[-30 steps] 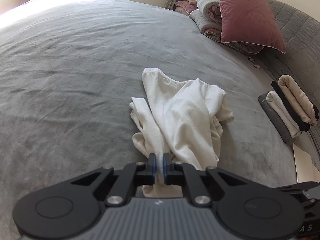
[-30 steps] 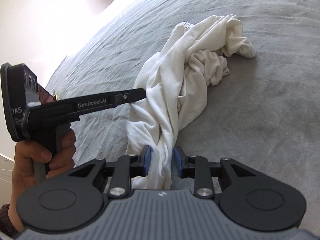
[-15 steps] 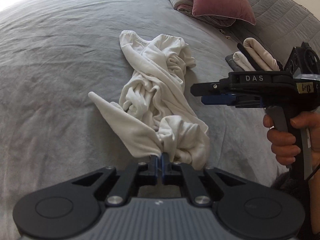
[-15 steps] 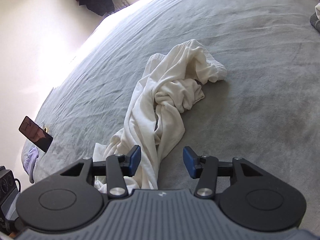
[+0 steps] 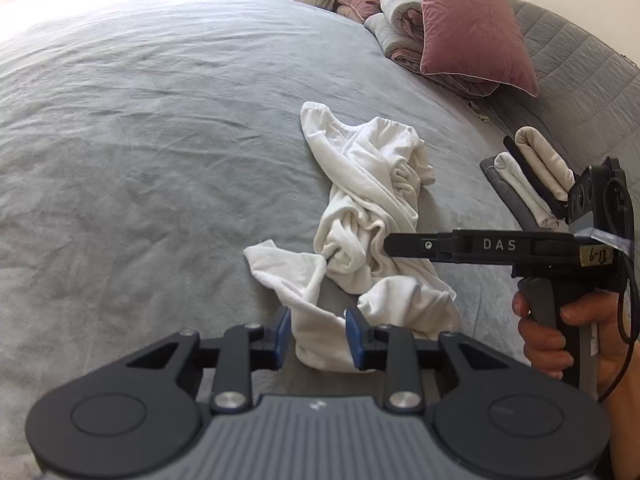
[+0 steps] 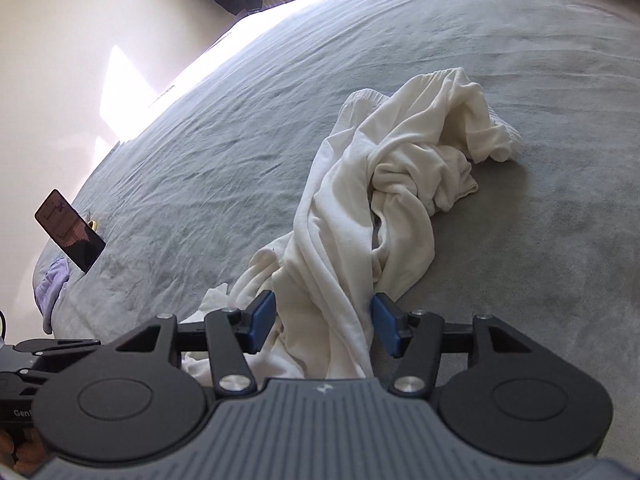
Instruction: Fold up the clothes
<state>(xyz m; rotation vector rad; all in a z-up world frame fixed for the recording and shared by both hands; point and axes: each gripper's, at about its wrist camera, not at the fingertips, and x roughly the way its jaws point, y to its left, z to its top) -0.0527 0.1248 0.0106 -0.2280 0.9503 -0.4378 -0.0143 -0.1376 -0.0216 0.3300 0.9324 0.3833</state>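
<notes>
A crumpled white garment (image 5: 368,208) lies in a twisted heap on the grey bed (image 5: 140,140); it also shows in the right wrist view (image 6: 384,200). My left gripper (image 5: 318,338) is open, its blue pads either side of the garment's near end. My right gripper (image 6: 324,326) is open too, straddling a fold of the cloth. In the left wrist view the right gripper (image 5: 390,244) reaches in from the right over the heap, seen side-on, held by a hand (image 5: 560,332).
Folded clothes (image 5: 528,180) are stacked at the bed's right edge. A pink pillow (image 5: 468,20) and bedding (image 5: 396,4) lie at the head. A dark phone (image 6: 70,236) stands propped at the bed's left edge, beside a lilac cloth (image 6: 54,284).
My left gripper has opened and let go of the garment's end, which now lies on the bed. My right gripper opened earlier, stays open, and has moved in over the cloth.
</notes>
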